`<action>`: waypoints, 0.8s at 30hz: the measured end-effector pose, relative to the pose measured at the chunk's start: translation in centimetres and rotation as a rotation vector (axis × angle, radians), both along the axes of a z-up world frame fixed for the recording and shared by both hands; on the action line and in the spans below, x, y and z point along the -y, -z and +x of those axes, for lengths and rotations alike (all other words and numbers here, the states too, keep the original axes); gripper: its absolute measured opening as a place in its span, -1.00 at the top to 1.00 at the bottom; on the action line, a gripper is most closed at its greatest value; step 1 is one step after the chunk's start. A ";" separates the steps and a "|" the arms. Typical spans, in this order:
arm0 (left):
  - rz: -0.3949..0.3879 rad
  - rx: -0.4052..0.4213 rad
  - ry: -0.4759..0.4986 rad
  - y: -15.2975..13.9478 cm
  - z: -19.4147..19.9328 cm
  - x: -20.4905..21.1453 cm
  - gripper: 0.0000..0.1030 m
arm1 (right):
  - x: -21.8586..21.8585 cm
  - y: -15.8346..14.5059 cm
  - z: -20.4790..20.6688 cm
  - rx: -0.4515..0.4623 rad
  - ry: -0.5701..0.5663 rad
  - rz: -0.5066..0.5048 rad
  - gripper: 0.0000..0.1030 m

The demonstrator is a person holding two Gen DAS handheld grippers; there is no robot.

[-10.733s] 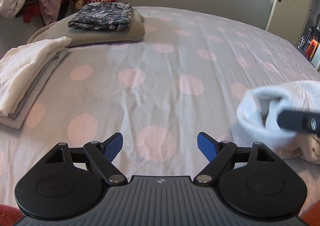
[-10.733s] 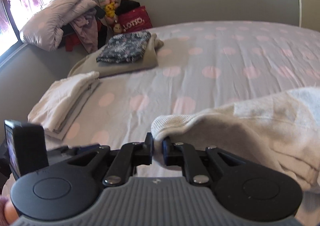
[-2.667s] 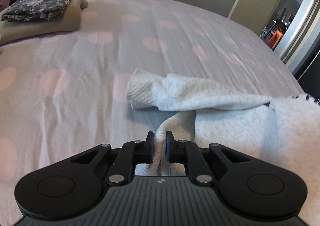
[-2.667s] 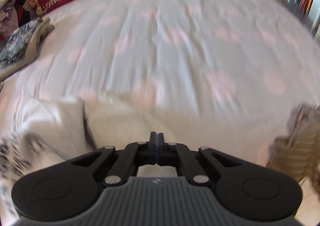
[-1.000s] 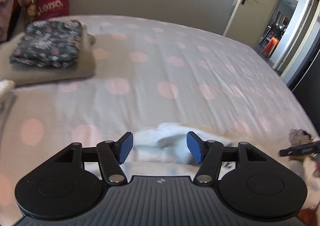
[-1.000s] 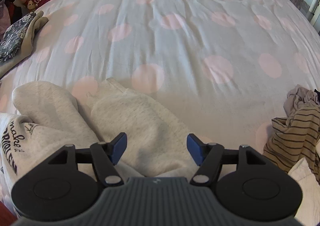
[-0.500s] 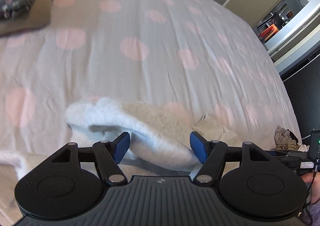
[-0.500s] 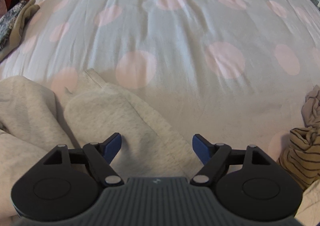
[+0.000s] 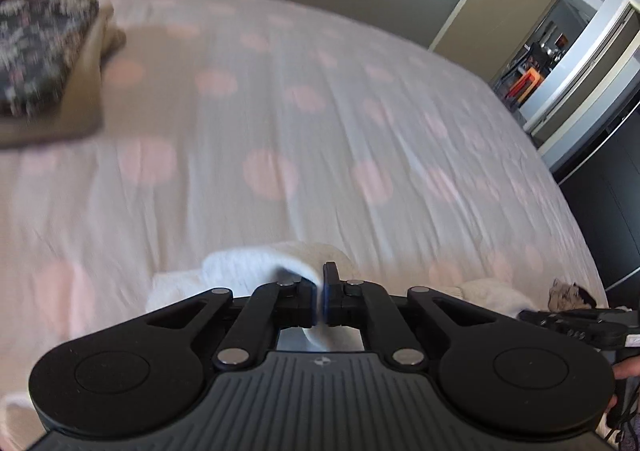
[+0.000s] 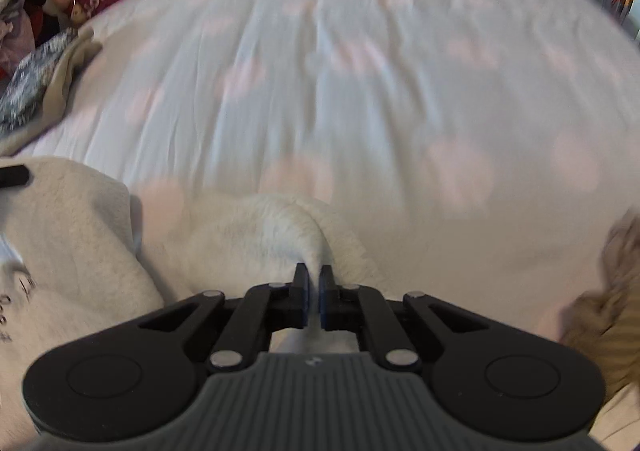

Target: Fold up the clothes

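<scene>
You have both grippers pinched on the same pale sweatshirt, so the step in hand looks like a two-point grab of the cloth, ready to lift or carry over a fold. Your left gripper is pressed together on a raised ridge of the fabric, which rises from the bed just ahead of the fingers and passes down between them. Your right gripper is closed the same way on a hump of the sweatshirt, with the rest of the garment spread to its left, where some dark print shows near the edge of the view.

Which part of the garment each gripper has, sleeve, hem or shoulder, cannot be told; both views are blurred. What comes next calls for moving the two grippers together and level, so the cloth stays taut between them and does not slip from either pinch. Lay it down flat on the bare spotted cover in front of you.

Keep clear of the folded pile at the far left and the striped garment bunched at the right.
</scene>
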State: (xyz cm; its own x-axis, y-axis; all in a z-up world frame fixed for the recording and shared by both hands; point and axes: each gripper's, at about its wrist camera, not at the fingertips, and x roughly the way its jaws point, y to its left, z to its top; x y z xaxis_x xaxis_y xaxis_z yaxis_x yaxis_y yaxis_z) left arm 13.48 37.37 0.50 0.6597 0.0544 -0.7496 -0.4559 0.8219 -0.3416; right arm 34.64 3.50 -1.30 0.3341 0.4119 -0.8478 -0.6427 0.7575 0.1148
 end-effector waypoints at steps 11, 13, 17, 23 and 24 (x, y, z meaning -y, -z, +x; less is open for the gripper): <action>0.226 0.125 -0.076 -12.8 -2.7 -2.3 0.98 | 1.9 -18.4 2.7 0.384 0.151 0.119 0.89; 0.281 0.154 -0.098 -15.5 -3.6 -2.8 0.98 | 2.3 -21.6 3.1 0.447 0.177 0.138 0.89; 0.409 0.222 -0.165 -21.3 -6.2 -3.7 0.98 | 4.2 -27.4 3.2 0.550 0.253 0.173 0.90; 0.538 0.232 -0.298 -26.4 -10.8 -6.2 0.98 | 8.5 -29.8 3.9 0.596 0.376 0.166 0.90; 0.542 0.217 -0.318 -26.3 -11.4 -6.8 0.98 | 9.3 -29.1 4.2 0.590 0.398 0.145 0.90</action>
State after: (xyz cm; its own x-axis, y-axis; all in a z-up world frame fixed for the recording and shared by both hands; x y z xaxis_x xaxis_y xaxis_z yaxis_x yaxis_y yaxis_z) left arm 2.09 44.16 26.80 0.6819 0.6033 -0.4136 -0.6721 0.7399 -0.0290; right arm 38.86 -5.76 27.80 0.8669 0.2585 -0.4262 -0.3072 0.9504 -0.0485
